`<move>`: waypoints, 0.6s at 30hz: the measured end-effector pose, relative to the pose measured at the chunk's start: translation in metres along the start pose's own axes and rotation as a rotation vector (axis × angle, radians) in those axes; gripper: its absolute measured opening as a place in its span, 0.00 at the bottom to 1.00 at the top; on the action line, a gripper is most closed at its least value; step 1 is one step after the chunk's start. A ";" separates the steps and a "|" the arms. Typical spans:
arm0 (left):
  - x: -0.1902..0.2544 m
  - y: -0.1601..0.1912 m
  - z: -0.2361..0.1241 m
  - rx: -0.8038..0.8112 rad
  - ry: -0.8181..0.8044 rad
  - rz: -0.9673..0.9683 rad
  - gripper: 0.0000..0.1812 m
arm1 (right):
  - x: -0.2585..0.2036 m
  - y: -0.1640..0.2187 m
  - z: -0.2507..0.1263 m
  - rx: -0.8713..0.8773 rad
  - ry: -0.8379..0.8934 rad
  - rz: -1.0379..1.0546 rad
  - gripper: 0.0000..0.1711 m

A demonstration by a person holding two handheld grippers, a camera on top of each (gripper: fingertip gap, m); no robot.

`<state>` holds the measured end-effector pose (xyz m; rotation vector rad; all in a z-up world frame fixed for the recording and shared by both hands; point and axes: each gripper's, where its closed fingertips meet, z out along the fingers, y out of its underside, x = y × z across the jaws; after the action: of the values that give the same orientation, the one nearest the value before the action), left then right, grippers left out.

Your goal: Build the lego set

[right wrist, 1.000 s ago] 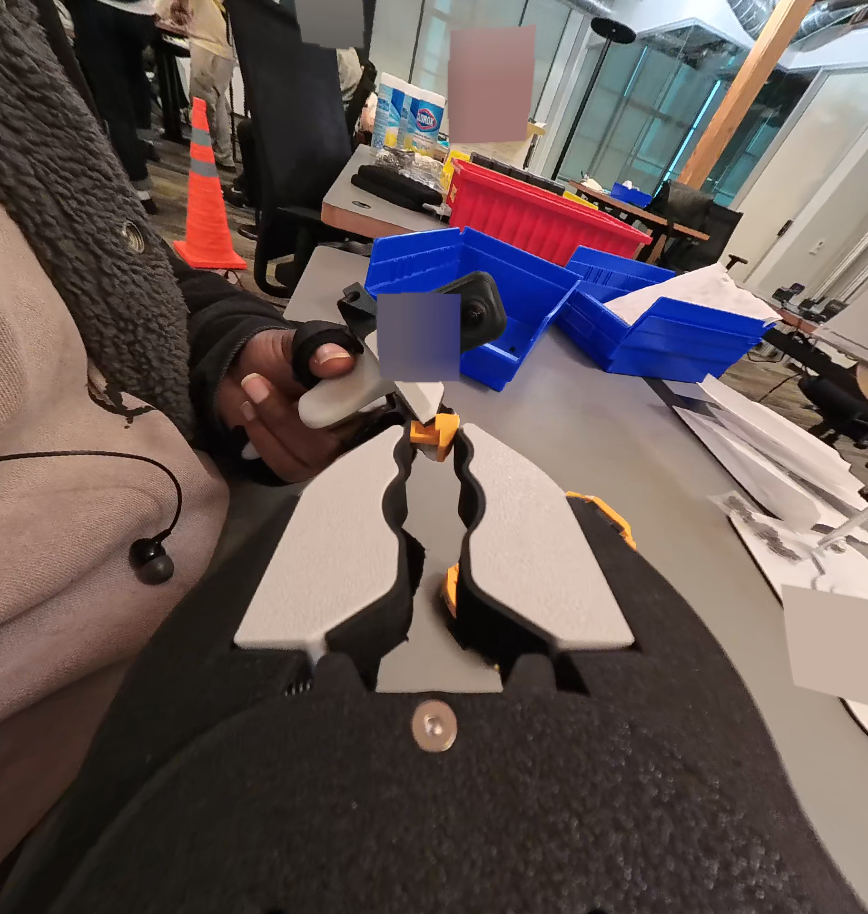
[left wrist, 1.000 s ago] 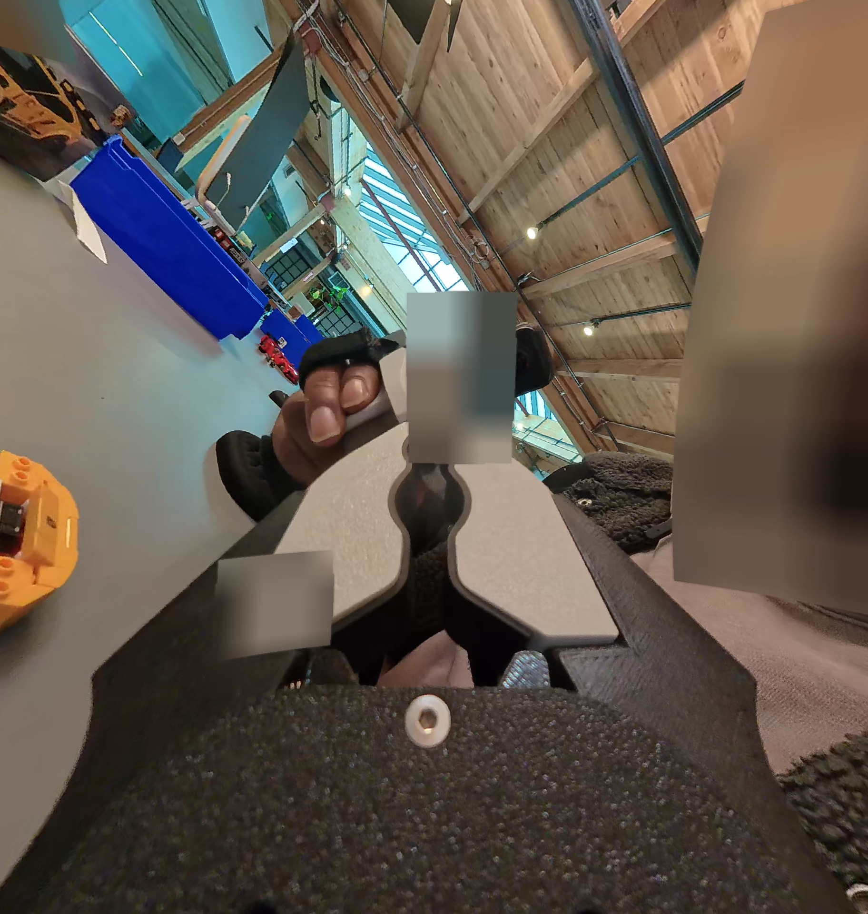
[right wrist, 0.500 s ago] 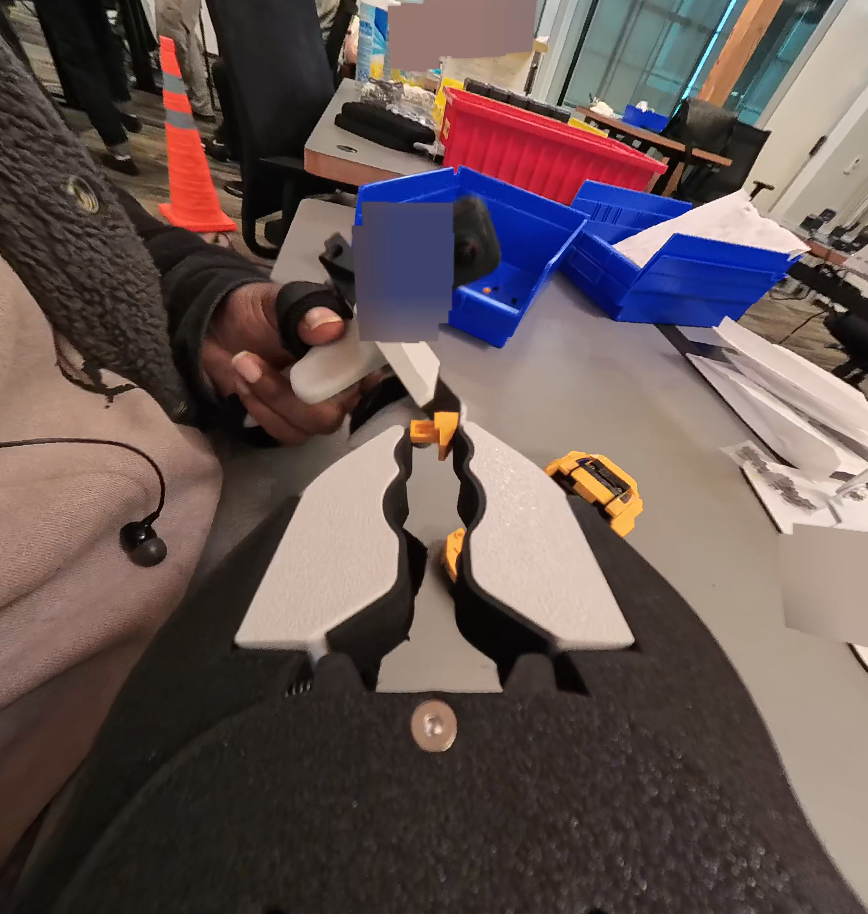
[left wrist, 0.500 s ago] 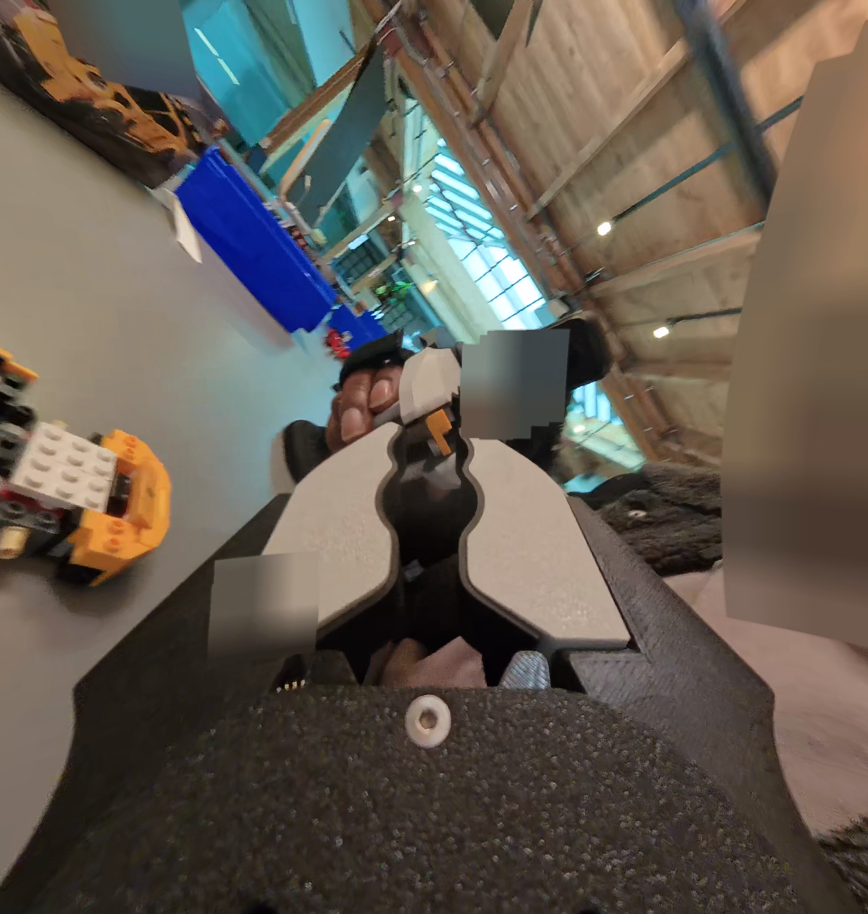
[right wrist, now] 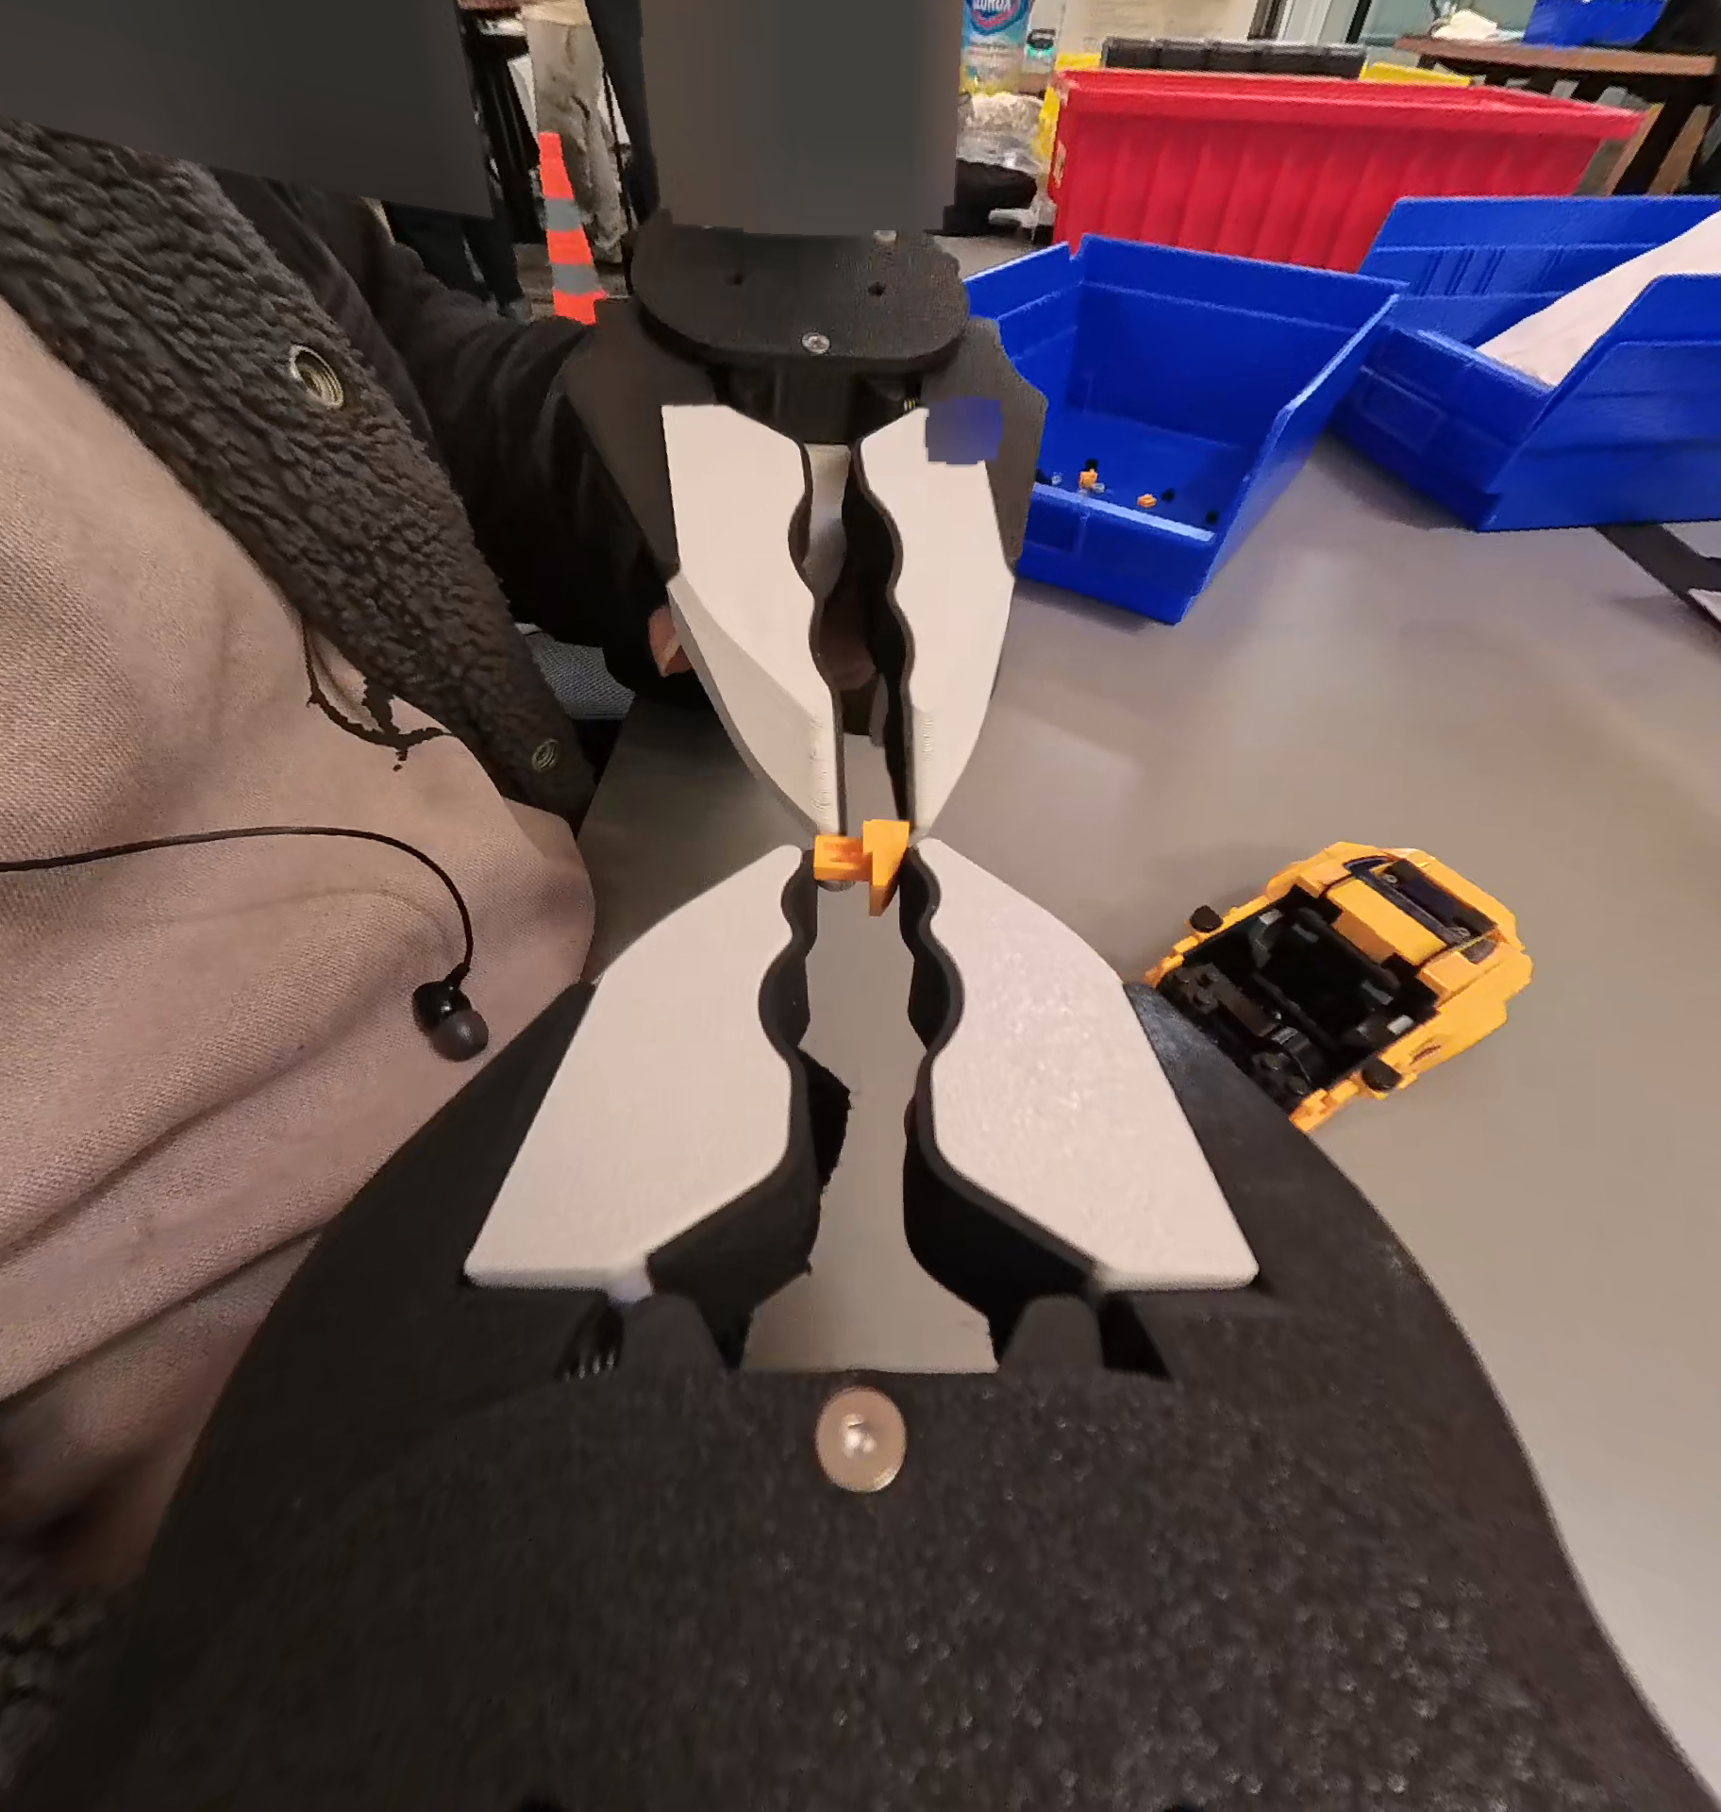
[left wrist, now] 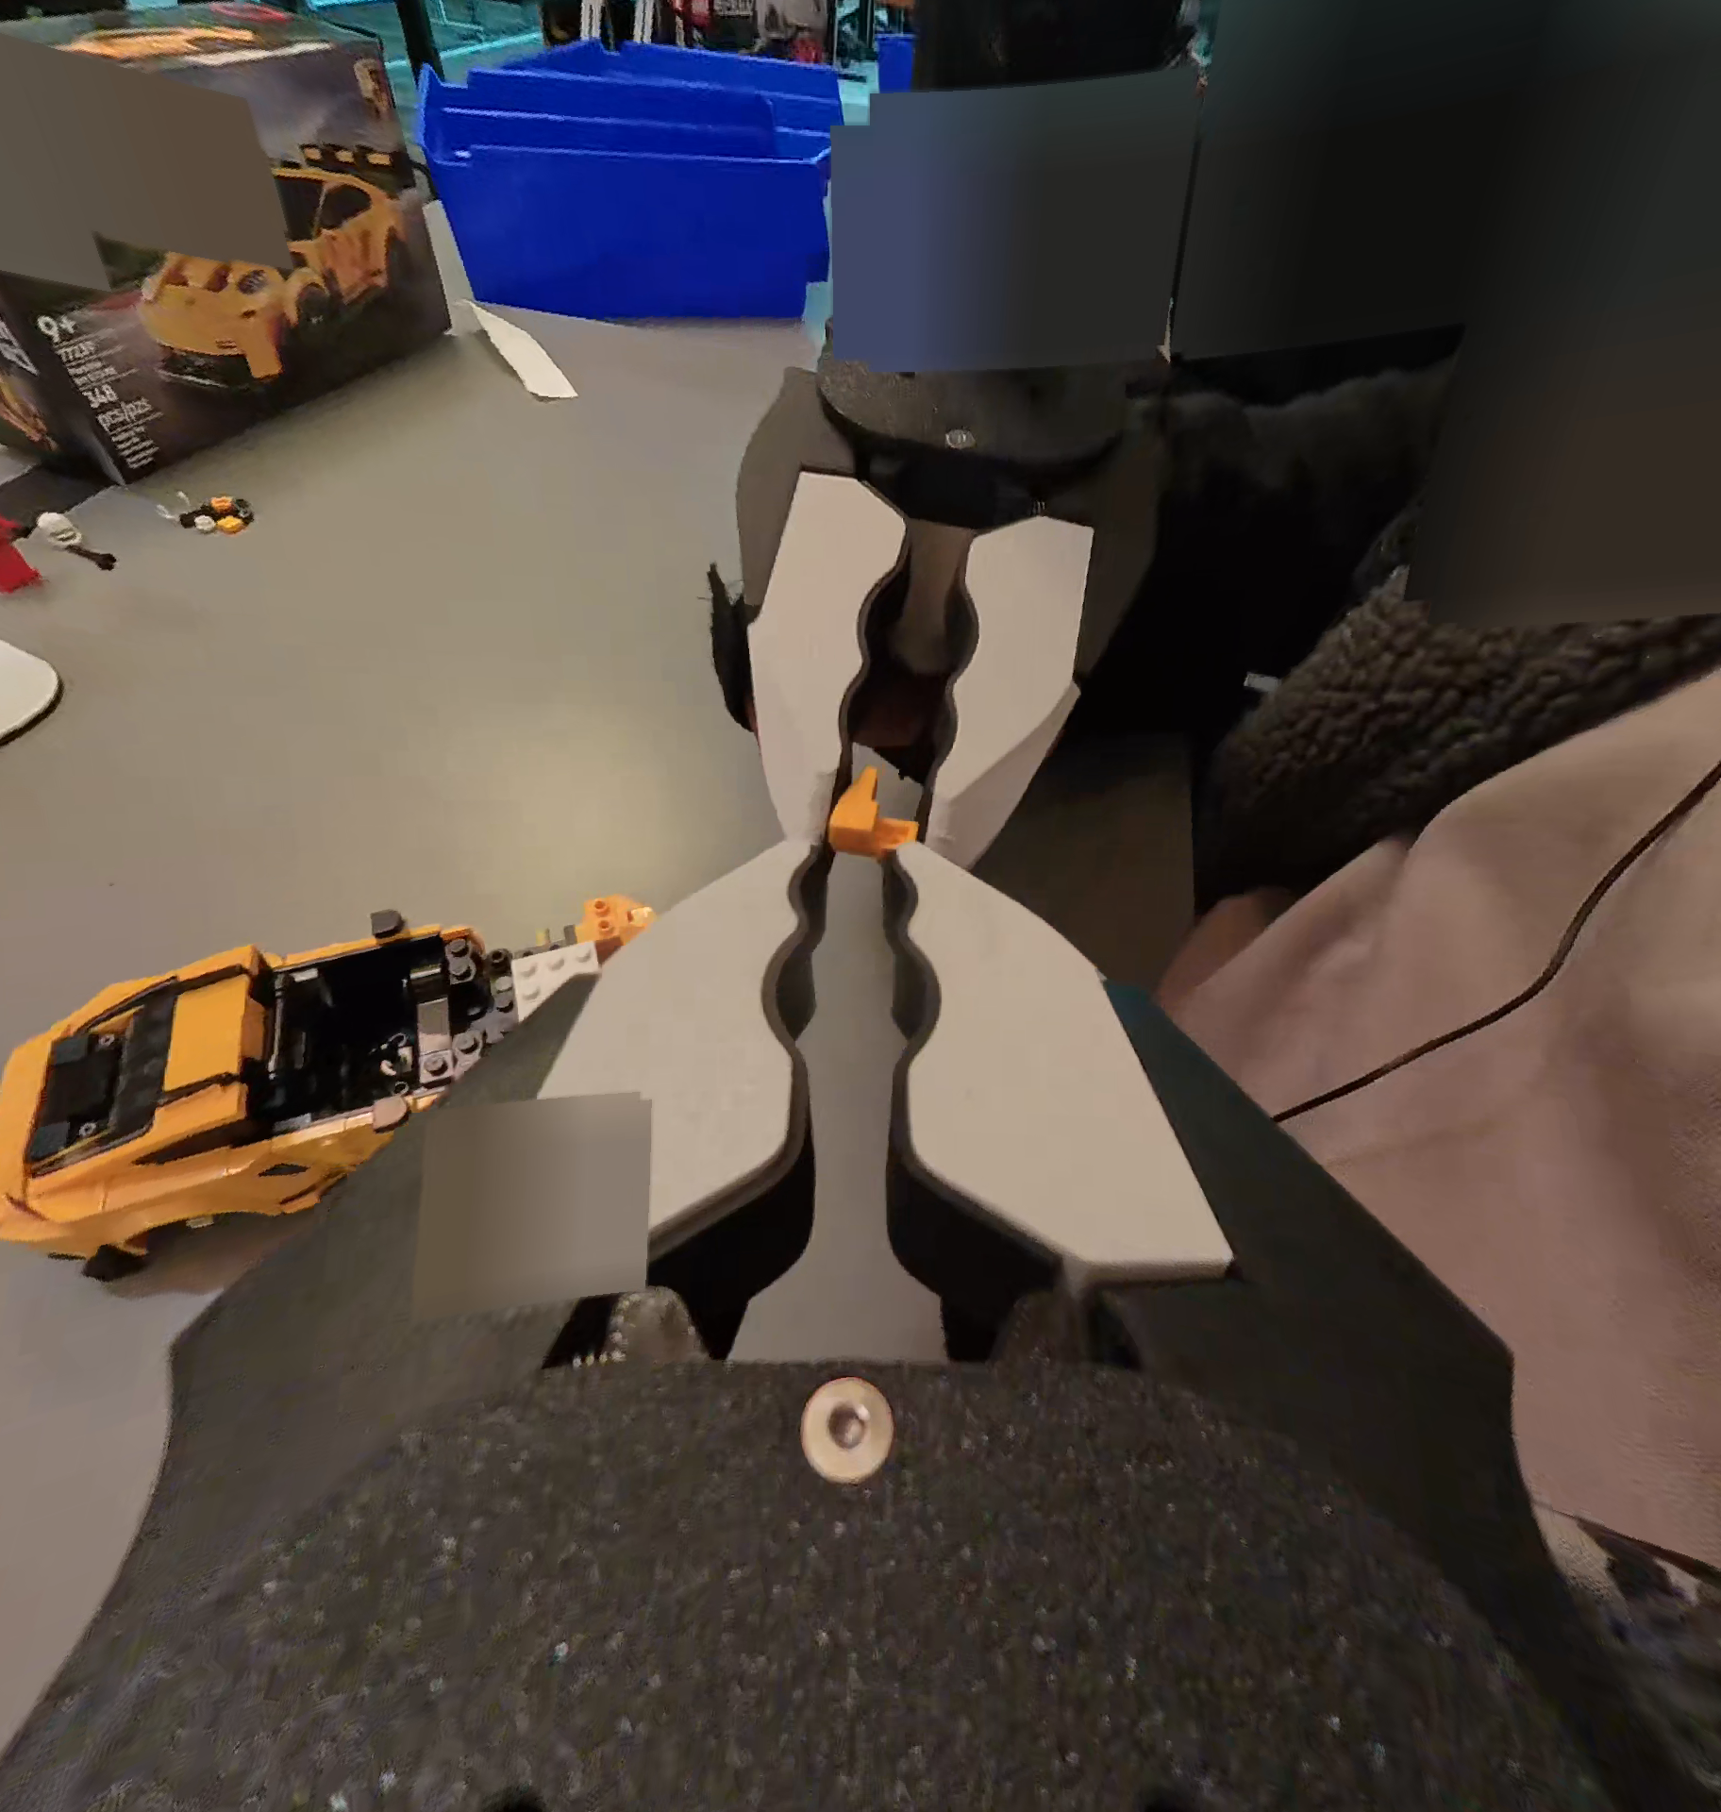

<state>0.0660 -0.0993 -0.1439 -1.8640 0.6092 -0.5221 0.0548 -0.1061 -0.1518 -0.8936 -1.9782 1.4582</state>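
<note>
Both tools meet tip to tip above the desk [left wrist: 445,686]. The left tool [left wrist: 852,853] and right tool [right wrist: 861,863] each pinch a tiny orange piece [right wrist: 861,861], seemingly two joined. It looks light, stiff and slippery, so grip the flat sides. The yellow car [right wrist: 1347,971] sits at 3 o'clock.

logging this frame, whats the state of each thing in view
left gripper: shut on orange lego piece
right gripper: shut on orange lego piece
orange lego piece: held off the table, between both grippers' tips
yellow lego car: part-built, roof off, on table
lego box: standing upright
blue bin: open, few small pieces inside
</note>
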 end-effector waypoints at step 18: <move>-0.011 0.008 0.003 -0.035 -0.066 0.012 0.04 | 0.009 0.014 0.006 -0.083 0.063 0.001 0.12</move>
<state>0.0581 -0.0929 -0.1533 -1.9023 0.5885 -0.4429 0.0471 -0.1000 -0.1671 -0.9643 -2.0047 1.3398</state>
